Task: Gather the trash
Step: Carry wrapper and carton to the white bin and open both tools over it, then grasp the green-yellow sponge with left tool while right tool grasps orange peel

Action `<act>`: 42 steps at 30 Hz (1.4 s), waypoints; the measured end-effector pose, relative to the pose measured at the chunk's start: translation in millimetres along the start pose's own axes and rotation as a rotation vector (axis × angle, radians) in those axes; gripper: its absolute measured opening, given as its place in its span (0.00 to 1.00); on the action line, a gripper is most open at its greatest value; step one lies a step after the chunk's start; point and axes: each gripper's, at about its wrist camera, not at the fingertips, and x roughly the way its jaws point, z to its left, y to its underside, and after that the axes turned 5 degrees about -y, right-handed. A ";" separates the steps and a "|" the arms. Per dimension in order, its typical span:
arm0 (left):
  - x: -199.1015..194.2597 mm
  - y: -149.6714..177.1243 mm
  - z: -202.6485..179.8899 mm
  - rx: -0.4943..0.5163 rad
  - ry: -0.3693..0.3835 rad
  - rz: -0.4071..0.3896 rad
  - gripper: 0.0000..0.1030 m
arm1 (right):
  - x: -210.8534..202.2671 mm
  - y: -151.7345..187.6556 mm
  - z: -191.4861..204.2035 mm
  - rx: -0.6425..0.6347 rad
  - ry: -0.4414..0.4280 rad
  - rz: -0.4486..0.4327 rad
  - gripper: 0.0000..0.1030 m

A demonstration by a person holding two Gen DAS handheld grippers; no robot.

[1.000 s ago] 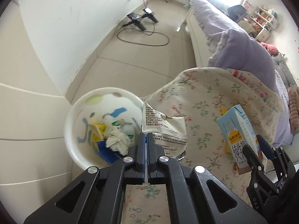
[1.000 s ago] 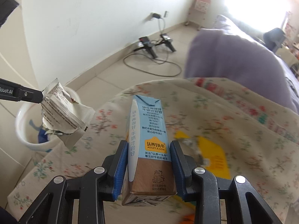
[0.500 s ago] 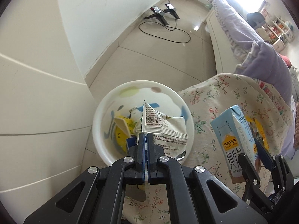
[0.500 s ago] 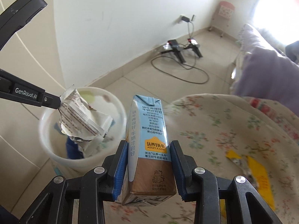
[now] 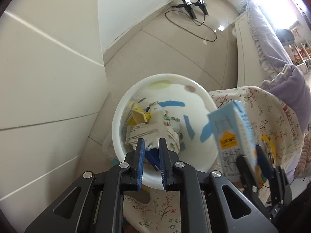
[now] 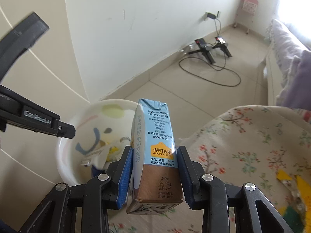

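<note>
Left gripper (image 5: pixel 151 147): jaws opening, a narrow gap now between the blue pads, nothing between them. A second ago they were pinched shut on a crumpled wrapper (image 5: pixel 147 134); it now lies in the white bin (image 5: pixel 116 116), on top of the other scraps, just past the fingertips. Drop looks done.

Right gripper (image 6: pixel 154 167): unchanged grip, clamped on the lower half of the upright milk carton (image 6: pixel 155 145). Both grippers have travelled from over the flowered cloth (image 6: pixel 243 145) to the bin; the carton now stands at the bin's near edge, not yet above the opening.

Reading: one item binned, carton is next. A yellow packet (image 6: pixel 287 176) remains on the cloth further right.
</note>
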 end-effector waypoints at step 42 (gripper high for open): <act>-13.6 59.0 -182.4 0.306 0.133 0.006 0.45 | -145.8 69.3 -204.5 0.352 0.124 0.010 0.57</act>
